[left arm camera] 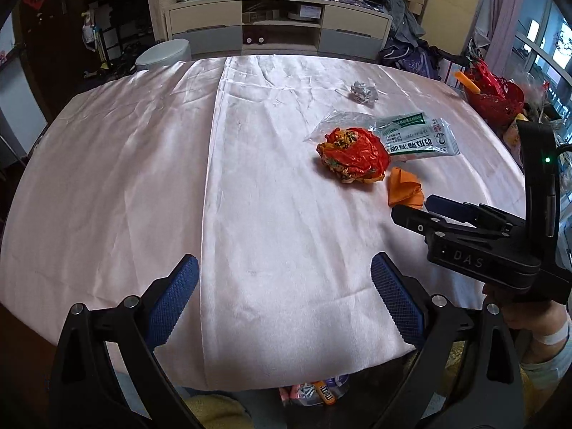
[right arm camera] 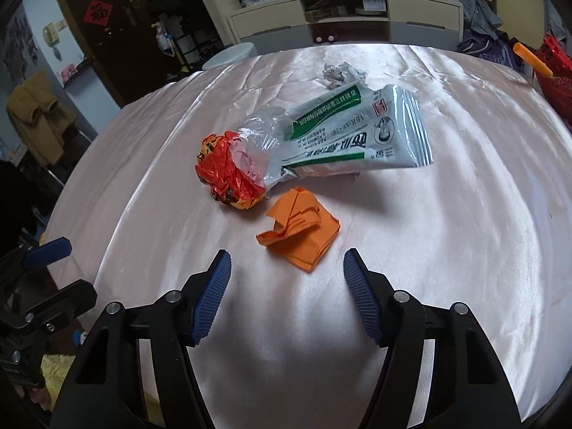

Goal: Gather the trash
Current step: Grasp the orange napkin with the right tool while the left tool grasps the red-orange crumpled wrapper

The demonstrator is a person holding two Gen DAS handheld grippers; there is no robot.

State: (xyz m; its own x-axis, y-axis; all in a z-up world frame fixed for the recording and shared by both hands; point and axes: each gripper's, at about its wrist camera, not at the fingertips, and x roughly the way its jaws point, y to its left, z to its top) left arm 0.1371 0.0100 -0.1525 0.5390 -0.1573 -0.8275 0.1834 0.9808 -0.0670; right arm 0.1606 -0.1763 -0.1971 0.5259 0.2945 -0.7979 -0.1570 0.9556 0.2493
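Pink satin cloth (left arm camera: 271,193) covers the table, creased along a seam that runs from 12 to 6 o'clock in the left wrist view. The trash lies in a loose cluster at about 2 o'clock there: a crumpled red wrapper (left arm camera: 354,155), a silver-green pouch (left arm camera: 416,137) touching it at its 2 o'clock side, a folded orange paper (left arm camera: 405,187) just beside the wrapper at 5 o'clock, and a foil ball (left arm camera: 364,93) apart from the rest at 12 o'clock.

The left gripper (left arm camera: 284,291) hovers over bare cloth with its blue pads wide apart, holding nothing. The right gripper (right arm camera: 287,279) also stands spread and empty; in its own view the orange paper (right arm camera: 300,230) sits just ahead of the fingertips, near the gap between them, not touched. The wrapper (right arm camera: 228,178) is at 11 o'clock from the paper, the pouch (right arm camera: 357,136) at 12 to 1 o'clock, and the foil ball (right arm camera: 341,73) beyond the pouch.
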